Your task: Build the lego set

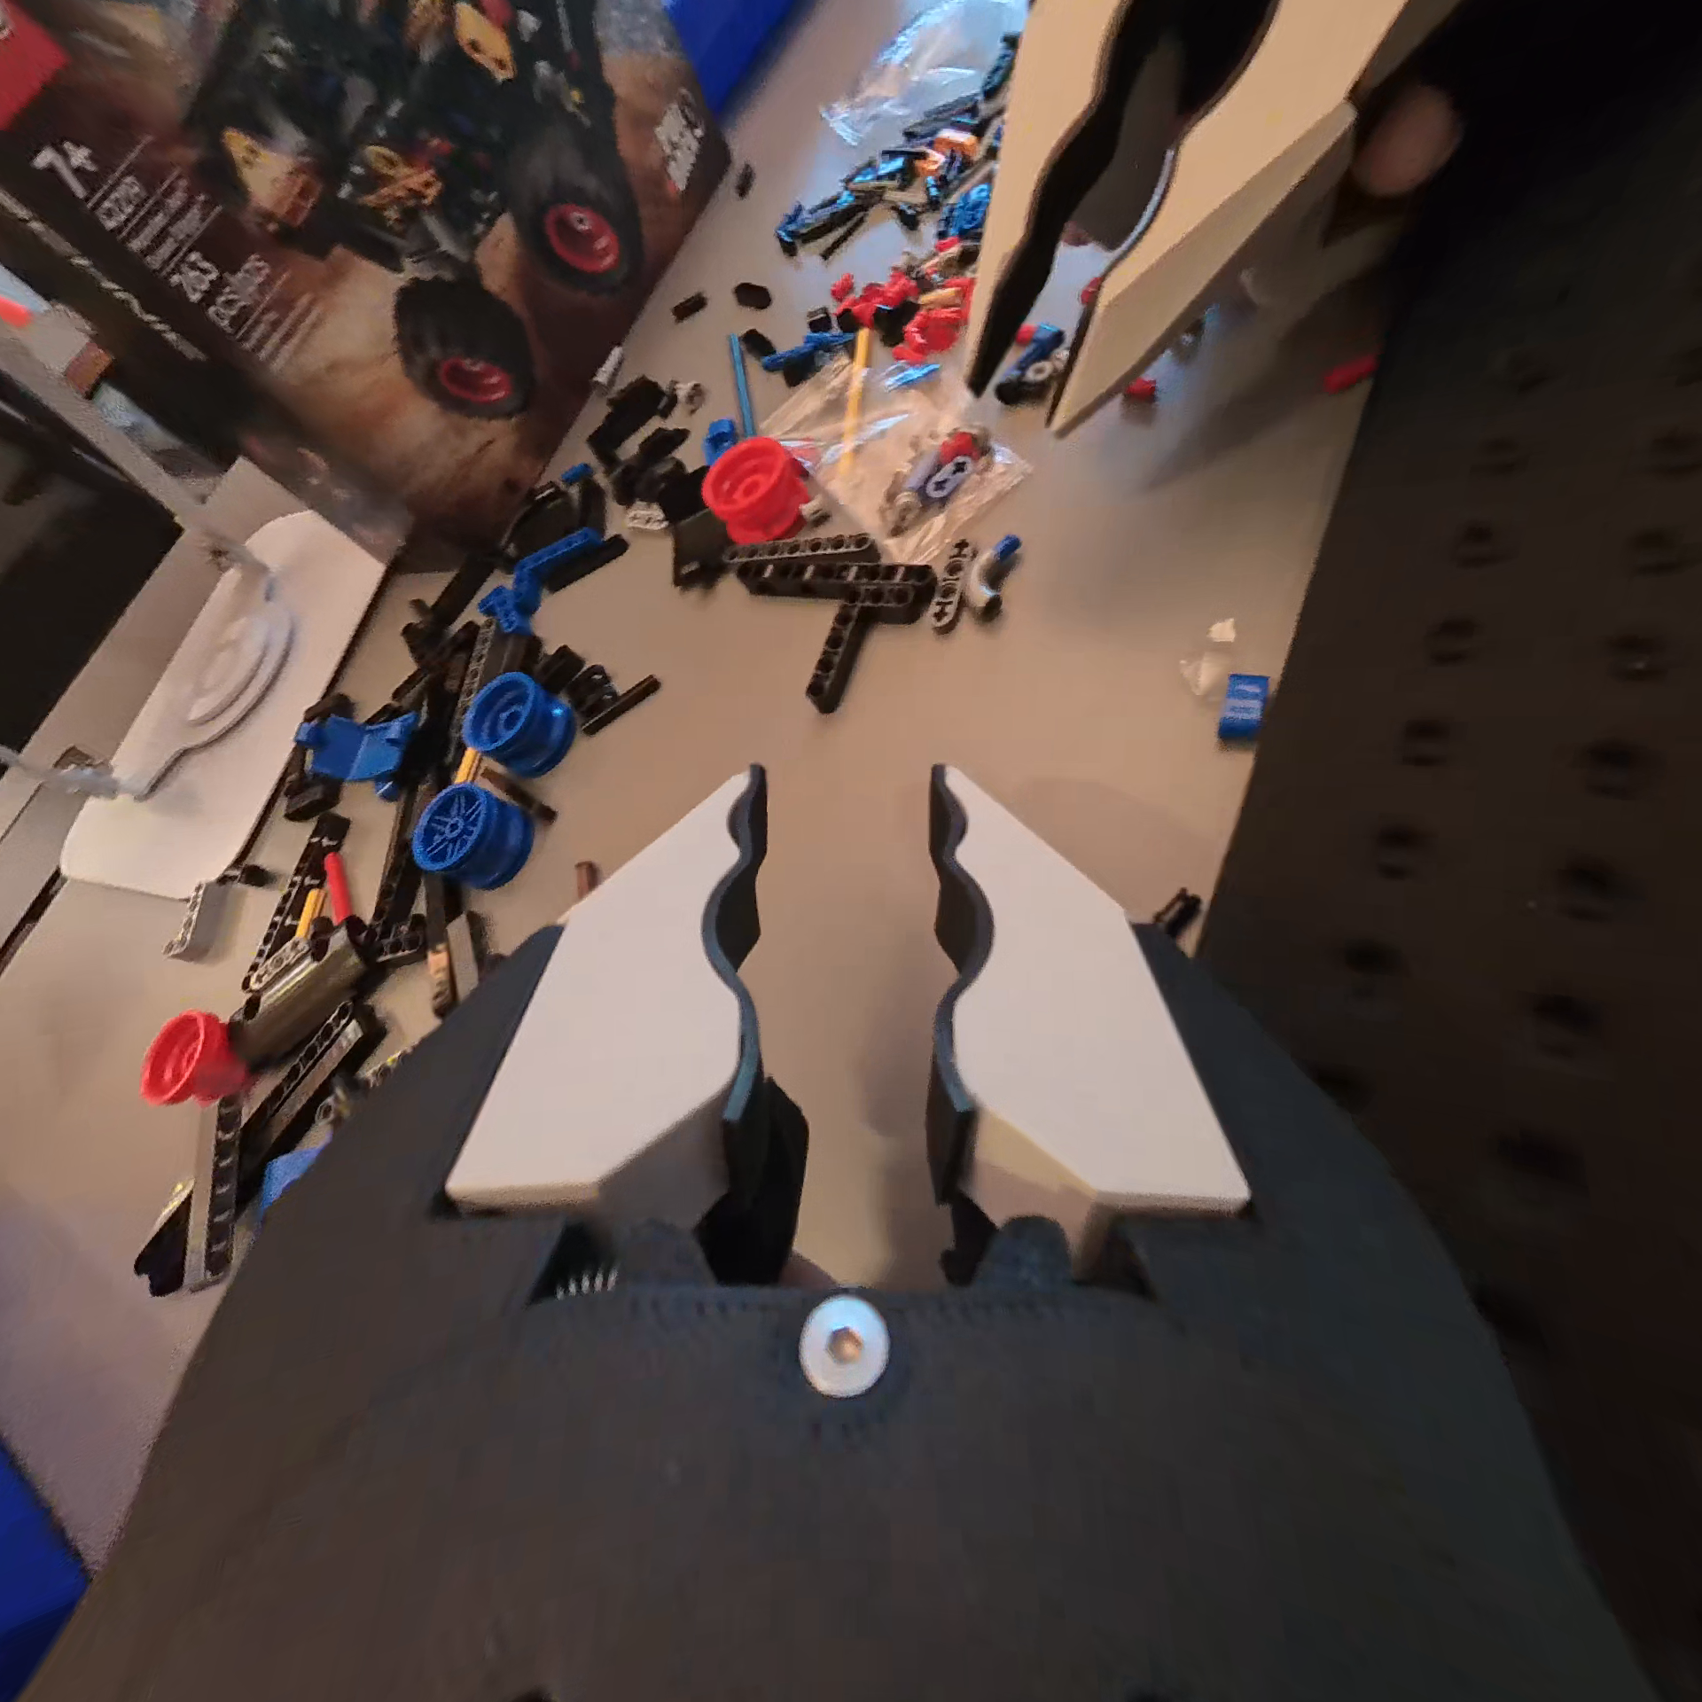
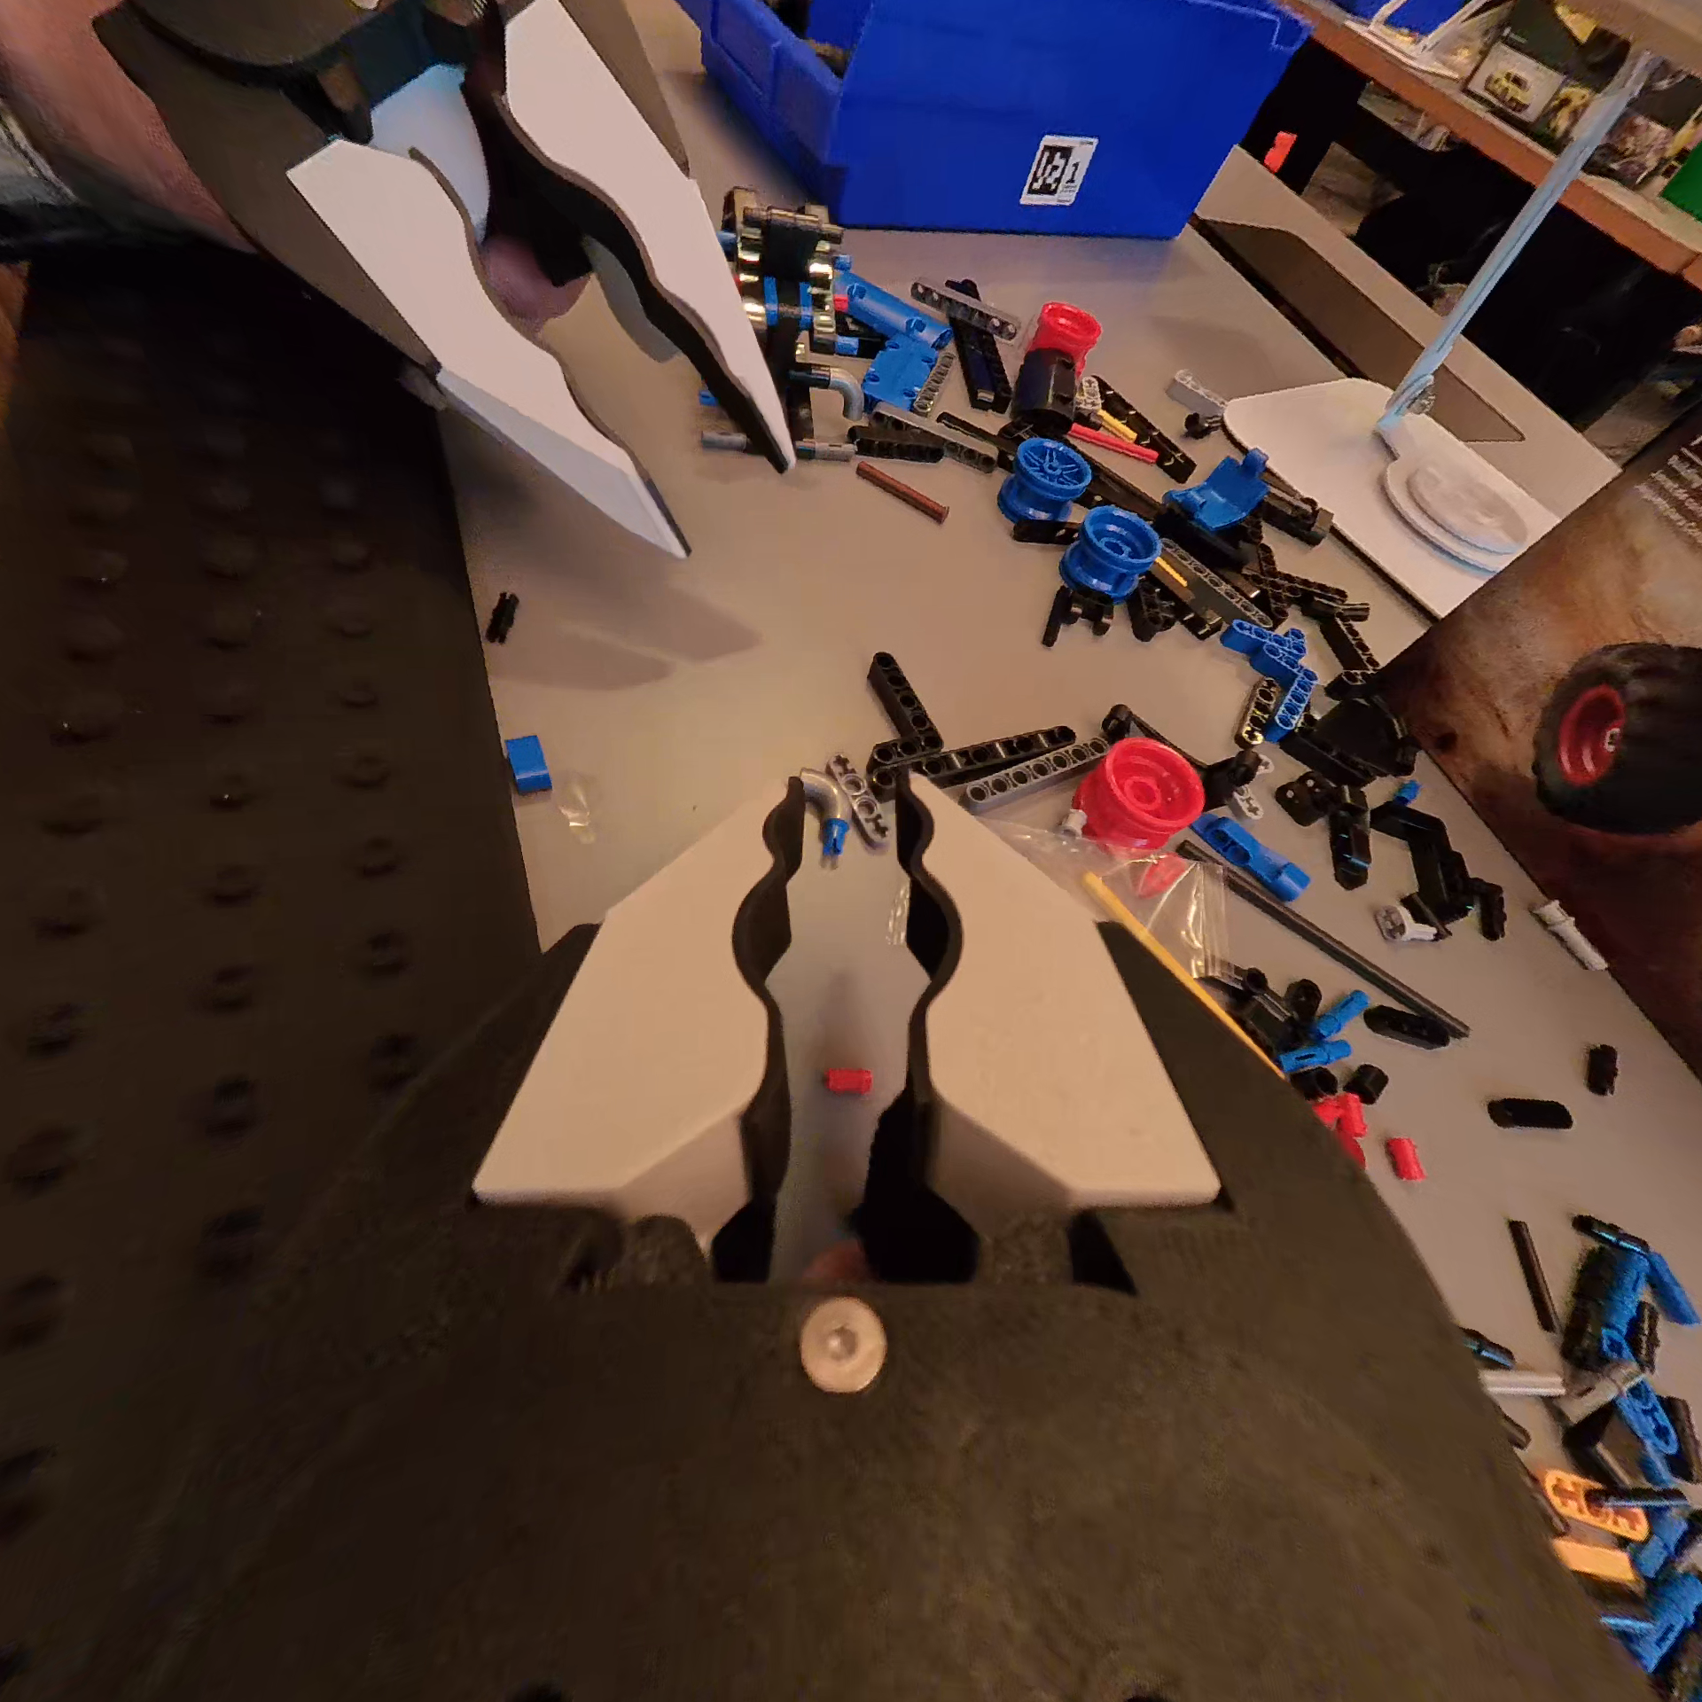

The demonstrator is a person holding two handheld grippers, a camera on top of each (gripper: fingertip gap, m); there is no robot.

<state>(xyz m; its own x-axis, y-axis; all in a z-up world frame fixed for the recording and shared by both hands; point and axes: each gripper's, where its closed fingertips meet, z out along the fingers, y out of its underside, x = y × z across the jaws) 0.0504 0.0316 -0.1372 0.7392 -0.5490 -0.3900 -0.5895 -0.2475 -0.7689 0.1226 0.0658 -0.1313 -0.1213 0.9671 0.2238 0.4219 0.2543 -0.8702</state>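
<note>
In the left wrist view, the lego pieces (image 1: 810,571) are seen scattered over the grey surface (image 1: 1059,718), apparently spread out so that each can be found. The set's box (image 1: 350,230) is stood at the far edge, probably for reference. The left hand-held gripper (image 1: 847,792) is held above a bare patch, its jaws parted and nothing between them. The right hand-held gripper (image 1: 1022,396) is seen farther off, over the small red and blue pieces.

In the right wrist view, the right hand-held gripper (image 2: 852,792) is released and empty, aimed at a small grey elbow piece (image 2: 827,799) beside joined black beams (image 2: 967,755). A red wheel hub (image 2: 1142,792) lies just beside them. A blue bin (image 2: 1013,120) is set at the back.
</note>
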